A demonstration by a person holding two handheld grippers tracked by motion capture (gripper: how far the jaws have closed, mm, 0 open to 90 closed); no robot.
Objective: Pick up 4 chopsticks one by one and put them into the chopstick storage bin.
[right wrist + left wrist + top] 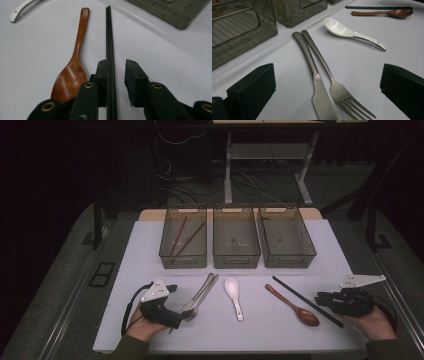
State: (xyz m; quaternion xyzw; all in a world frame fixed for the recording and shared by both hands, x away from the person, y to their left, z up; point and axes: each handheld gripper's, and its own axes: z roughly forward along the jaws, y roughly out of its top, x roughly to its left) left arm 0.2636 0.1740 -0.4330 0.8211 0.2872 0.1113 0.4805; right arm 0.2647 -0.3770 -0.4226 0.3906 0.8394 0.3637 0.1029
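A: How is the left gripper (186, 314) posed?

B: The person's left hand (145, 324) grasps it low over the white table (150, 250), near the front edge, with the forearm entering from below. Its jaws point toward the table's middle and stand wide apart, holding nothing. In the left gripper view, the matte grey metal knife (317, 85) and the matte grey metal fork (332, 82) lie side by side between the two jaws, blade and tines nearest the tool, handles running away from it and touching at the far ends.

A: And what lies beyond those jaws?

B: Past the handles, the glossy white ceramic soup spoon (352, 33) rests on the table; farther off are three smoky translucent plastic bins (237, 237) in a row.

A: How is the right gripper (320, 299) posed?

B: The right hand (374, 322) holds it at the table's right front, jaws aimed inward and slightly parted. In the right gripper view, the pair of long black chopsticks (109, 37) runs straight ahead between the jaws, lying against the inner face of the view's left jaw, with a gap to the other jaw; nothing is clamped.

A: What is beside that tool?

B: The reddish-brown wooden spoon (72, 72) lies just left of the jaws in the right gripper view, bowl nearest the tool, handle pointing away.
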